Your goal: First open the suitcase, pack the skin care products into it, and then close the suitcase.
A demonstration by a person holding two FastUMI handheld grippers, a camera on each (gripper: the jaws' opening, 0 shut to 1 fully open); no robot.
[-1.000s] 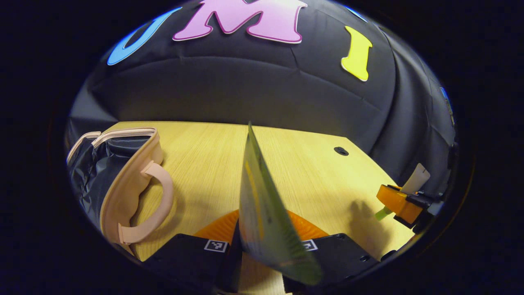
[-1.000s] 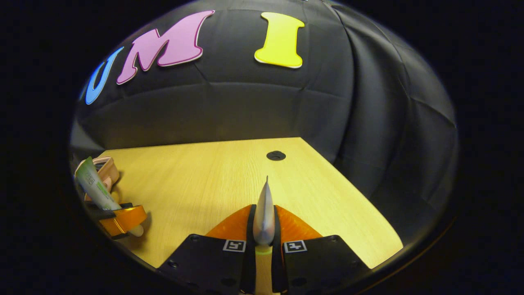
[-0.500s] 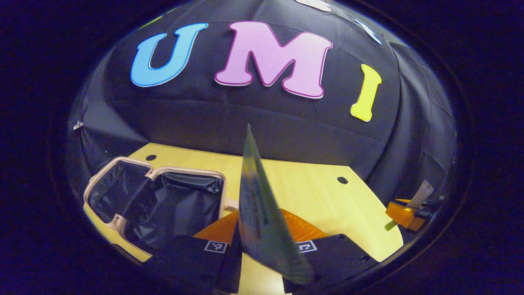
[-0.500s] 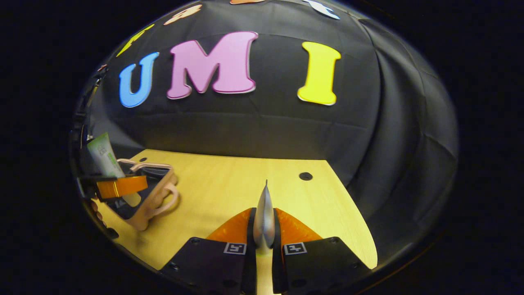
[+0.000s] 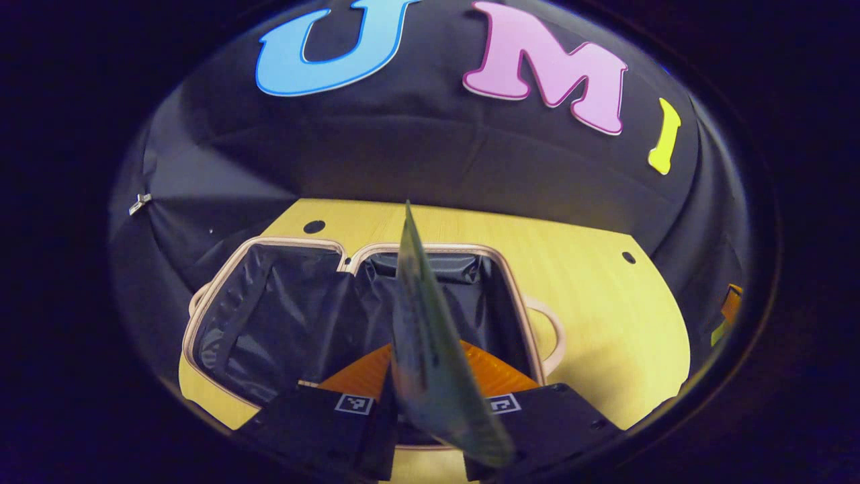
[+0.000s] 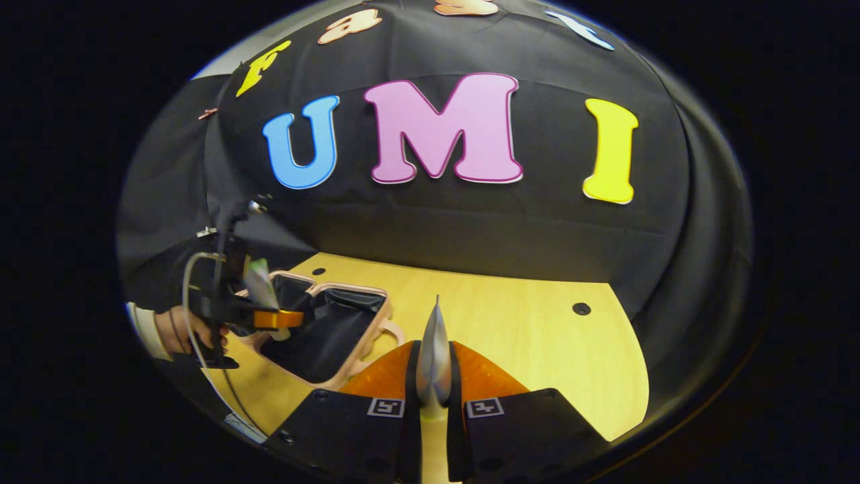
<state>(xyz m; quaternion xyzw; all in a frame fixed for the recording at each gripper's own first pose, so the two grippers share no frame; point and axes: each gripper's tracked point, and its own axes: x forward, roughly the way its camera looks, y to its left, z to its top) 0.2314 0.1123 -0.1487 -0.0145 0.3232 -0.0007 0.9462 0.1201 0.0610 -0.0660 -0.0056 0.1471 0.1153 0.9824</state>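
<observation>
Nothing here can really be read. The green tube [image 5: 430, 349] pinched in the left tongs [image 5: 430, 410] has print on it, but it is blurred and seen edge-on. Each of the tongs carries small square black-and-white coded markers [image 6: 384, 406] near the fingers, patterns only, with no letters or numbers. The silvery tube [image 6: 434, 363] in the right tongs [image 6: 433, 403] shows no legible print.

The suitcase [image 5: 282, 323] lies open on the table, pink-rimmed with black lining, handle at 3 o'clock. A green tube [image 5: 430, 349] stands edge-on above it, blurred. A silvery tube [image 6: 434, 356], possibly metallic, points to 12 o'clock.
</observation>
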